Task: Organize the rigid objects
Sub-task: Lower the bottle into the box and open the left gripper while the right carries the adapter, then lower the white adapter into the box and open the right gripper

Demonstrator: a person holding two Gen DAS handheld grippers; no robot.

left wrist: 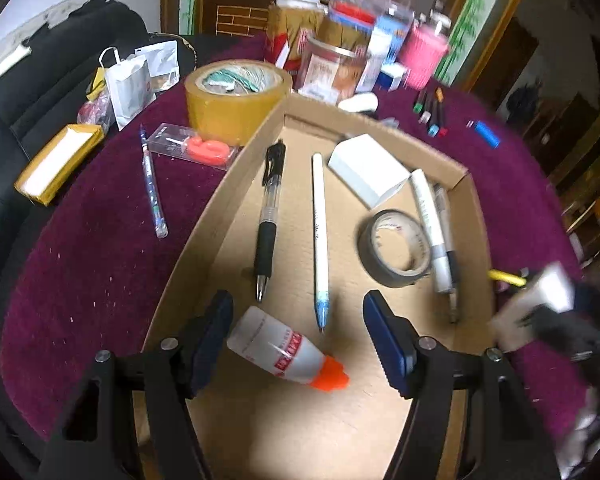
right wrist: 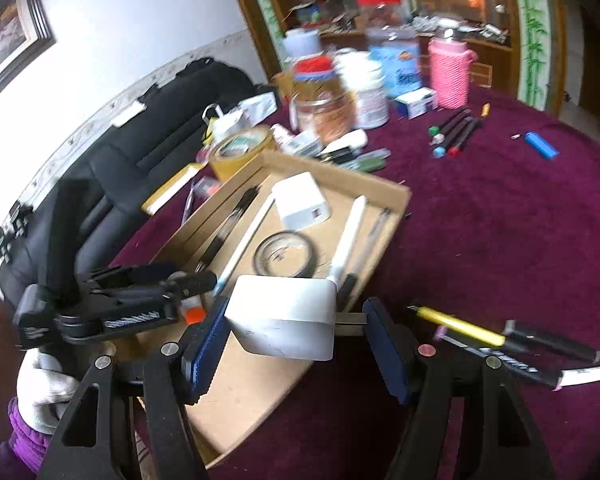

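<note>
Two grippers work the cardboard tray [left wrist: 260, 136]: right gripper [right wrist: 294, 340] fingers clamp a white block [right wrist: 284, 320] awaiting placement inside, left gripper [left wrist: 298, 338] fingers apart over the glue bottle [left wrist: 276, 346].

I see everything placed around the box [left wrist: 466, 216]: inside it lie two pens [left wrist: 269, 216], a tape roll [left wrist: 396, 248], a block [left wrist: 367, 170] and a glue bottle [left wrist: 276, 346]; left of it sits big tape [left wrist: 236, 100]; right, a lighter [left wrist: 484, 133].
</note>
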